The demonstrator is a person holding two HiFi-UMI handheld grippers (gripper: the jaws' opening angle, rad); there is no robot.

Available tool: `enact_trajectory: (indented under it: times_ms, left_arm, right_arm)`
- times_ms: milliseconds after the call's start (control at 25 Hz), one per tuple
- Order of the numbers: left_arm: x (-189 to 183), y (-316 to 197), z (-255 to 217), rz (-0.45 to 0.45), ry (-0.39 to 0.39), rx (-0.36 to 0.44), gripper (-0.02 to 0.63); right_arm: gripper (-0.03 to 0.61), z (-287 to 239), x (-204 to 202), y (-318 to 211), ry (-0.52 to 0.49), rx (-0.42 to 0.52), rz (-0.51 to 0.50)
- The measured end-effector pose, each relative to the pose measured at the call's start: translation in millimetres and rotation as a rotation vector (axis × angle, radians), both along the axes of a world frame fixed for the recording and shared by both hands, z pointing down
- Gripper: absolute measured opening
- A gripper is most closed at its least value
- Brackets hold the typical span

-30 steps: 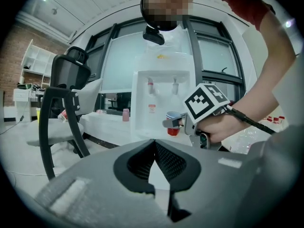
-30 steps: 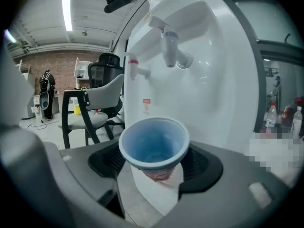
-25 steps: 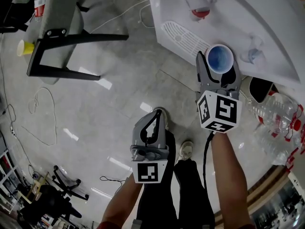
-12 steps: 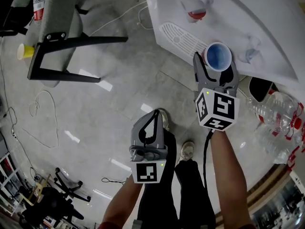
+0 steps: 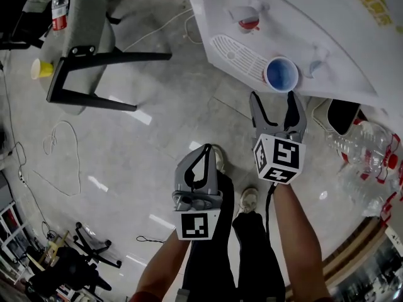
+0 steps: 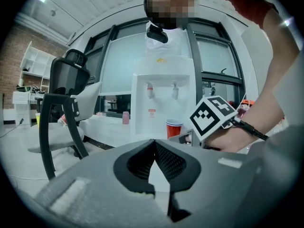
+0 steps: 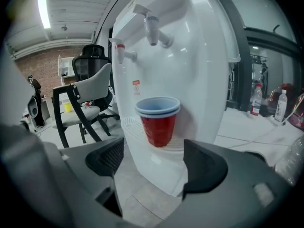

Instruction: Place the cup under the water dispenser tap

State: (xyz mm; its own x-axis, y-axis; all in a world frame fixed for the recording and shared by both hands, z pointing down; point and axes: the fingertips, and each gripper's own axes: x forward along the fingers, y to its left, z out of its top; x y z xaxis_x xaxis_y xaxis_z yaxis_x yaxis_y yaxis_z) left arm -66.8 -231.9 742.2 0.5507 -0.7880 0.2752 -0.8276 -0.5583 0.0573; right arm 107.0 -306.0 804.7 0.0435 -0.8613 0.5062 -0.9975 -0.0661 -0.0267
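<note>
A red cup with a blue inside (image 5: 281, 74) stands upright on the white water dispenser's drip tray (image 5: 236, 52), below the right-hand tap (image 5: 315, 65). In the right gripper view the cup (image 7: 157, 120) sits under that tap (image 7: 153, 27), with the red tap (image 7: 121, 52) to its left. My right gripper (image 5: 274, 100) is open just short of the cup. Its jaws have just been opening and nothing is between them (image 7: 154, 160). My left gripper (image 5: 205, 151) hangs lower over the floor, shut and empty (image 6: 154, 148).
A grey office chair (image 5: 82, 36) stands at the left with a bottle (image 5: 60, 8) on its seat and a yellow cup (image 5: 39, 69) beside it. Plastic bottles (image 5: 365, 146) lie right of the dispenser. Cables (image 5: 60, 143) trail over the floor.
The right gripper has let go of the cup and drawn back from it with its jaws wider apart. The cup stays on the tray. The left gripper has not moved.
</note>
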Motion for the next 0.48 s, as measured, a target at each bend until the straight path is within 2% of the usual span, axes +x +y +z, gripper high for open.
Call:
enact_trajectory:
  times_ms: [240, 480]
  left_arm:
    - [2, 8, -31, -0.010, -0.010, 0.011, 0.002]
    - [2, 36, -86, -0.048, -0.005, -0.003, 0.002]
  right_arm:
    - [0.387, -11, -2, 47, -0.032, -0.035, -0.019]
    - [0.378, -61, -1, 100, -0.064, -0.020, -0.040]
